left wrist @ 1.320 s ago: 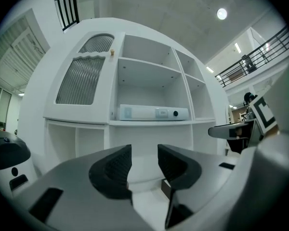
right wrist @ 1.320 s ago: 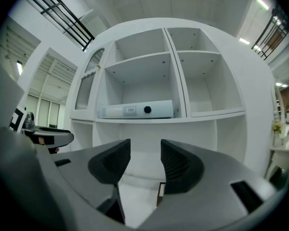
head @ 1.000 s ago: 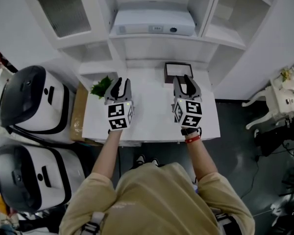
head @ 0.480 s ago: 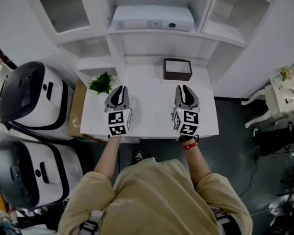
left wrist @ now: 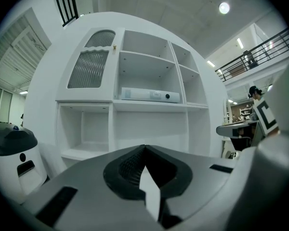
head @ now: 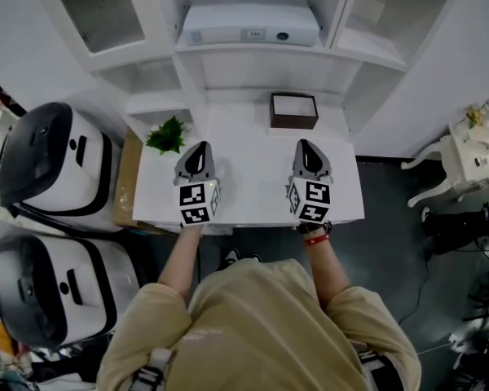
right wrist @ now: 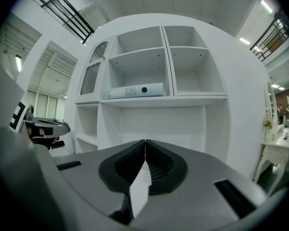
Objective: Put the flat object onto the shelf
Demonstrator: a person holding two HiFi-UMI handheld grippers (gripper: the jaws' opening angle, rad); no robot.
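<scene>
A flat white box with a small lens (head: 251, 24) lies on the middle shelf of the white cabinet (head: 228, 76). It also shows in the left gripper view (left wrist: 151, 95) and the right gripper view (right wrist: 135, 90). My left gripper (head: 200, 147) hovers over the white table (head: 253, 190), shut, its tips meeting with nothing between them (left wrist: 144, 147). My right gripper (head: 307, 145) is level with it further right, also shut and empty (right wrist: 145, 141). Both point toward the cabinet and stand well short of the shelf.
A dark brown open box (head: 294, 110) stands at the table's back, right of centre. A small green plant (head: 168, 134) sits at the back left. Two white-and-black machines (head: 45, 157) (head: 53, 287) and a cardboard box (head: 129, 182) stand left of the table. White furniture (head: 473, 149) is at the far right.
Both grippers have drawn back from the cabinet toward the table's near edge, and their jaws have gone from apart to shut.
</scene>
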